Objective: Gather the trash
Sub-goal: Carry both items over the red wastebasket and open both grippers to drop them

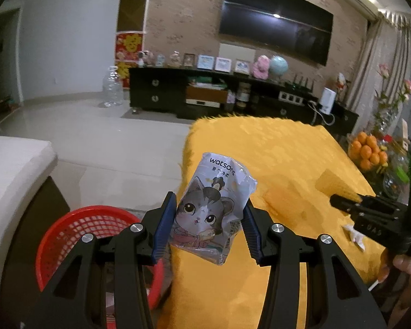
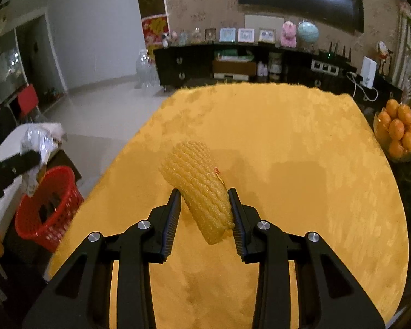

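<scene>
My left gripper (image 1: 209, 226) is shut on a Watsons tissue wrapper (image 1: 209, 208) with a cartoon cat, held at the left edge of the yellow table (image 1: 287, 159), beside and above the red mesh basket (image 1: 76, 227). My right gripper (image 2: 204, 219) is shut on a yellow foam fruit net (image 2: 198, 183), held just above the yellow table (image 2: 287, 142). The right gripper shows at the right in the left wrist view (image 1: 334, 201). The left gripper with the wrapper (image 2: 38, 139) shows at the left in the right wrist view, above the basket (image 2: 49, 208).
A small white scrap (image 1: 354, 235) lies on the table near the right gripper. A bowl of oranges (image 2: 400, 134) stands at the table's right edge. A white sofa (image 1: 11, 175) is left of the basket. A dark TV cabinet (image 1: 233, 96) lines the far wall.
</scene>
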`<state>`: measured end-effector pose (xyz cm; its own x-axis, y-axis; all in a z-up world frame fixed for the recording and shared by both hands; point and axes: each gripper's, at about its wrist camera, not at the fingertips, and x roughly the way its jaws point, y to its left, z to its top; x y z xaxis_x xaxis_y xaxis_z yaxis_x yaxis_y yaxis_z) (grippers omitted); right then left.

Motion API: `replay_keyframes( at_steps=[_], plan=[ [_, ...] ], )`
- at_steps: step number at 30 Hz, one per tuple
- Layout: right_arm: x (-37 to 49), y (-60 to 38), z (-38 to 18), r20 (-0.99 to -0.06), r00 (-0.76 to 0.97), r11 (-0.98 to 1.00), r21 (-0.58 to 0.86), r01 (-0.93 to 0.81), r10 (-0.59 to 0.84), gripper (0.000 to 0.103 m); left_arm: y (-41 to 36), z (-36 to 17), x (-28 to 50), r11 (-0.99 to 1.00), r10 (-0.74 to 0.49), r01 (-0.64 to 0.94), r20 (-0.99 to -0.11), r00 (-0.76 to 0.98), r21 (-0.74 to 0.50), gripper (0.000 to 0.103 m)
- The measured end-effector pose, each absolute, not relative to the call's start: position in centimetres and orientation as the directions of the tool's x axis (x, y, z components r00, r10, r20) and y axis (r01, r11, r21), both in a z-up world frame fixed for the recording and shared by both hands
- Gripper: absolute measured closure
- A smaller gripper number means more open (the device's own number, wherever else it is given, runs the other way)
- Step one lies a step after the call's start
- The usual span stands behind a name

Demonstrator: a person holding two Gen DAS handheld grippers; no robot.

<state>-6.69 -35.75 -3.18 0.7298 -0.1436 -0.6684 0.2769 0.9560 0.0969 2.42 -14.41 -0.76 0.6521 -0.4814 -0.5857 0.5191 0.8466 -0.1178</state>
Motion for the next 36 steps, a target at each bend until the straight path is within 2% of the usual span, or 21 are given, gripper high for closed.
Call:
replay_keyframes(
  at_steps=[14, 19, 26, 36],
  plan=[
    [-1.0, -31.5, 1.9, -0.607, 0.789, 0.985, 0.063, 0.163, -0.092, 0.068, -8.4, 3.7, 4.0, 0.922, -0.354, 0.380, -0.540, 0.764, -0.067, 0.058],
    [1.5, -29.4, 3.4, -0.587, 0.809, 0.991, 0.083, 0.100, -0.033, 0.068, -6.1, 4.8, 5.1, 0.943, -0.289, 0.334, -0.528, 0.798, -0.012, 0.058],
    [4.5, -26.5, 3.3, -0.589, 0.805, 0.992, 0.125, 0.004, 0.071, 0.068, -2.8, 2.5, 7.0, 0.967, -0.233, 0.250, -0.579, 0.782, -0.052, 0.058],
    [6.2, -22.2, 0.1, -0.644, 0.747, 0.984, 0.158, -0.085, 0.167, 0.068, -0.1, 0.1, 8.3, 0.980, -0.193, 0.180, -0.645, 0.740, -0.086, 0.058]
  ],
)
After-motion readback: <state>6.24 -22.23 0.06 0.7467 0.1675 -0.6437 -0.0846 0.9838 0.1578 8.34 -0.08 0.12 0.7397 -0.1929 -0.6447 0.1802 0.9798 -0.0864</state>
